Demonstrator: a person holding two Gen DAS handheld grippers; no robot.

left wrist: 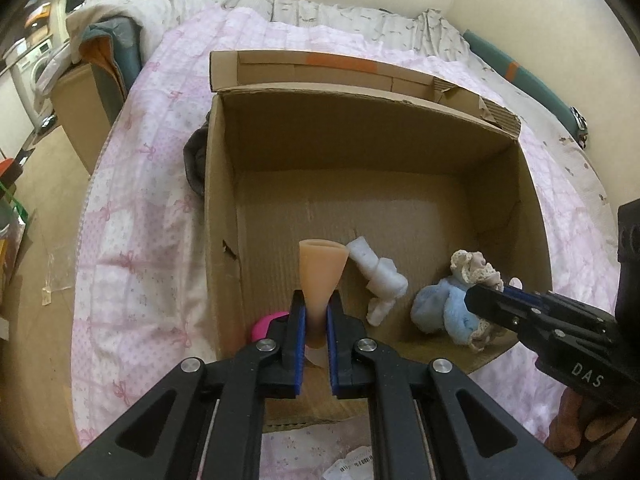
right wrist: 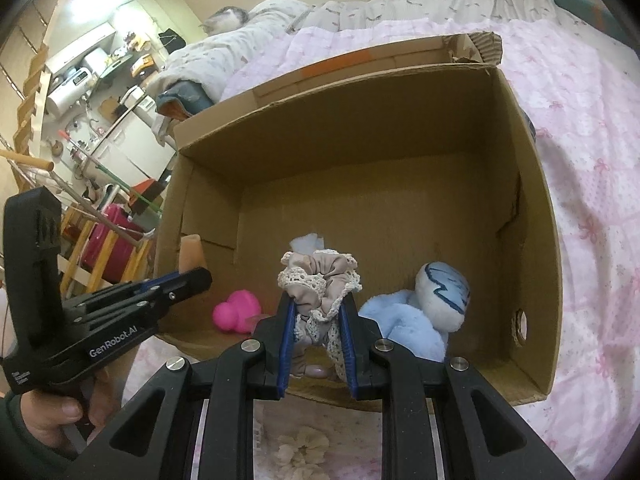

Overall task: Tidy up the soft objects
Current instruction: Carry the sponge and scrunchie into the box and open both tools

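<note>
An open cardboard box [left wrist: 224, 184] [right wrist: 536, 208] lies on a pink bedspread. My left gripper [left wrist: 317, 304] is shut on a peach silicone cone [left wrist: 322, 268], held over the box's near edge; the cone also shows in the right wrist view [right wrist: 191, 252]. My right gripper [right wrist: 318, 308] is shut on a beige lace scrunchie [right wrist: 320, 276] over the box's near right part, also in the left wrist view [left wrist: 474, 270]. In the box lie a blue plush toy [left wrist: 440, 308] [right wrist: 412, 320], a white foam piece [left wrist: 380, 276] and a pink squishy toy [right wrist: 236, 312] [left wrist: 266, 322].
The pink bedspread [left wrist: 132, 208] [right wrist: 592, 184] surrounds the box. A dark cloth [left wrist: 194, 160] lies against the box's left wall. Rumpled grey bedding [left wrist: 360, 20] is at the far end. A second lace scrunchie [right wrist: 300, 448] lies on the bed below my right gripper.
</note>
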